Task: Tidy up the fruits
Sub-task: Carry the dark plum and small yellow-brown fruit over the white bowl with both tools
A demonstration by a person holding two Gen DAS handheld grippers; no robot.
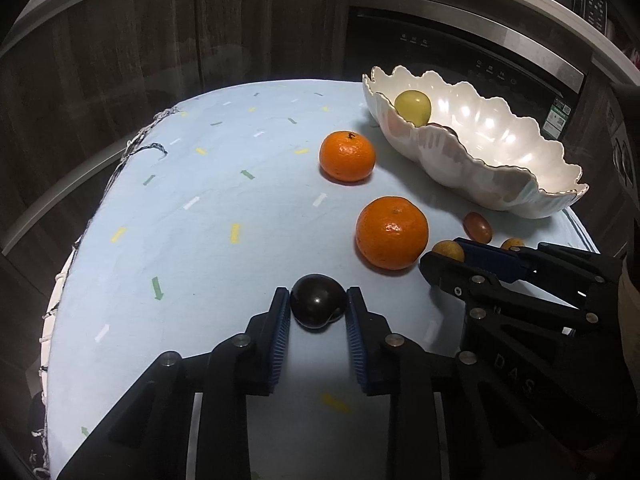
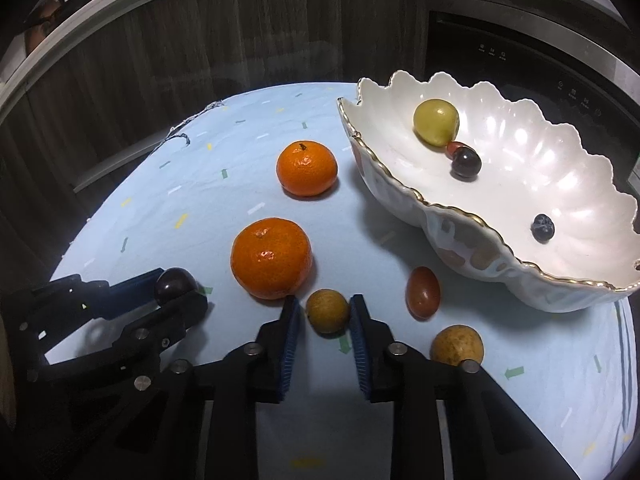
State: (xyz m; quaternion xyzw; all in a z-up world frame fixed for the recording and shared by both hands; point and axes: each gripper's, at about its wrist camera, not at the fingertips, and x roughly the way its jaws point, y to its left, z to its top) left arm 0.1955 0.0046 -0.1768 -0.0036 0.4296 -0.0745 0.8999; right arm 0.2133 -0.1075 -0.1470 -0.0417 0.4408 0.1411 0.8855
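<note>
Your left tool (image 1: 318,306) brackets the dark plum (image 1: 318,306) at lower centre, pads seemingly touching it. Your right tool (image 2: 325,312) straddles the small yellow fruit (image 2: 328,311), slightly open. The bowl (image 2: 500,236) lies up-right of both; 2 tangerines (image 2: 271,263) wait.
</note>
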